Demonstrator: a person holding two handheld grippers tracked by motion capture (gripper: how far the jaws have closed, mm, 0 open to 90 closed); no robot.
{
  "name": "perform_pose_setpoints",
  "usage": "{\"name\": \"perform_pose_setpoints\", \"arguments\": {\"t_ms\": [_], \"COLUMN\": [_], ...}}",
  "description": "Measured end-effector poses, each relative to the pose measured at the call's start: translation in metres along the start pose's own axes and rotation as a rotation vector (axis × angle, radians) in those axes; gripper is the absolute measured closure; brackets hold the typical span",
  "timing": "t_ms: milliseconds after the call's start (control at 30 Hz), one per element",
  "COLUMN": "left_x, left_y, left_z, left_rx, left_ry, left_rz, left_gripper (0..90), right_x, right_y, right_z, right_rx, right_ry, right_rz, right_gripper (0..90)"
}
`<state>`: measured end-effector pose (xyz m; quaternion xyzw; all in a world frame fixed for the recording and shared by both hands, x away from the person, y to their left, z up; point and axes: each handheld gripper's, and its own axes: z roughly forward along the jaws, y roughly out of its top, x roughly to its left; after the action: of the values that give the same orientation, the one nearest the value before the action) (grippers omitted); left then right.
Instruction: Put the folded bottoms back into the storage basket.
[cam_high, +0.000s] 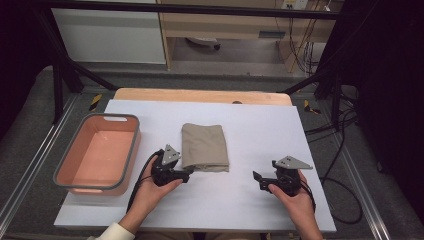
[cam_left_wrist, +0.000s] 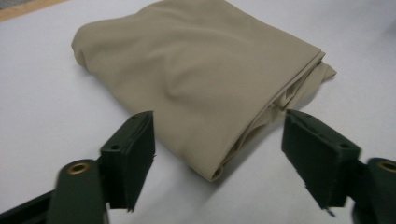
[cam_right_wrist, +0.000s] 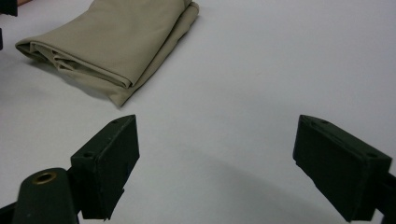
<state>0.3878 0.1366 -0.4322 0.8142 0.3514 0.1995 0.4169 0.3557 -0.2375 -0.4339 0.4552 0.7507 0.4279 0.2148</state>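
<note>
Left gripper (cam_left_wrist: 217, 154) wide open, right at the near corner of the folded tan cloth (cam_left_wrist: 201, 79). Right gripper (cam_right_wrist: 215, 163) wide open too, over bare white table (cam_right_wrist: 280, 70).

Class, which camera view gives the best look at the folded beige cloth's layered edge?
The left gripper view: the cloth is close, its stacked layers plain near the open left gripper. The right gripper view shows the cloth farther off, layers visible. The high view shows its whole outline beside the pink basin.

White table (cam_high: 260, 135) — folded beige cloth (cam_high: 204, 147), pink basin (cam_high: 98, 154)
</note>
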Motion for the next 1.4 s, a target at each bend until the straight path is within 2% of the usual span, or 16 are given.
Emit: {"name": "perform_pose_setpoints", "arguments": {"t_ms": [33,233,367,533,567,600,633,667,733,867,933,1100,1400], "left_x": [-0.001,-0.007,-0.01,-0.008,-0.005,-0.005,-0.003,-0.002,-0.002,-0.007,-0.008,-0.005,-0.007], "left_y": [-0.002,-0.009,-0.011,-0.011,-0.012,-0.012,-0.012,-0.012,-0.012,-0.012,-0.012,-0.013,-0.015], "left_z": [0.002,0.012,0.016,0.025,0.028,0.028,0.028,0.029,0.029,0.027,0.027,0.023,0.012], "left_rx": [0.012,0.058,0.067,0.073,0.092,0.092,0.091,0.093,0.093,0.088,0.086,0.092,0.111], "left_ry": [-0.009,-0.011,-0.009,0.033,0.05,0.05,0.044,0.038,0.032,0.031,0.04,0.009,-0.015], "left_rz": [-0.002,0.024,0.03,0.038,0.023,0.023,-0.003,-0.009,-0.007,0.017,0.013,-0.017,0.002], "left_gripper": [29.7,32.9,33.2,37.3,39.2,41.2,45.8,49.9,54.9,76.4,82.7,85.6,85.7], "right_x": [0.0,0.001,0.002,0.004,0.005,0.006,0.006,0.006,0.006,0.008,0.009,0.012,0.02], "right_y": [0.0,-0.001,-0.001,-0.001,-0.001,-0.001,-0.001,-0.001,-0.001,-0.001,0.0,0.0,0.001], "right_z": [0.0,0.001,0.002,0.003,0.003,0.004,0.004,0.004,0.004,0.005,0.005,0.007,0.005], "right_rx": [0.003,0.01,0.016,0.024,0.027,0.029,0.028,0.028,0.032,0.034,0.038,0.04,0.032], "right_ry": [0.001,0.007,0.006,0.009,0.012,0.012,0.013,0.016,0.02,0.019,0.022,0.029,0.048], "right_rz": [0.002,-0.005,-0.007,-0.026,-0.024,-0.025,-0.024,-0.026,-0.027,-0.029,-0.033,-0.046,-0.055], "right_gripper": [14.6,14.6,14.6,14.8,14.8,14.9,14.9,15.2,15.3,15.6,15.8,15.9,15.9]}}
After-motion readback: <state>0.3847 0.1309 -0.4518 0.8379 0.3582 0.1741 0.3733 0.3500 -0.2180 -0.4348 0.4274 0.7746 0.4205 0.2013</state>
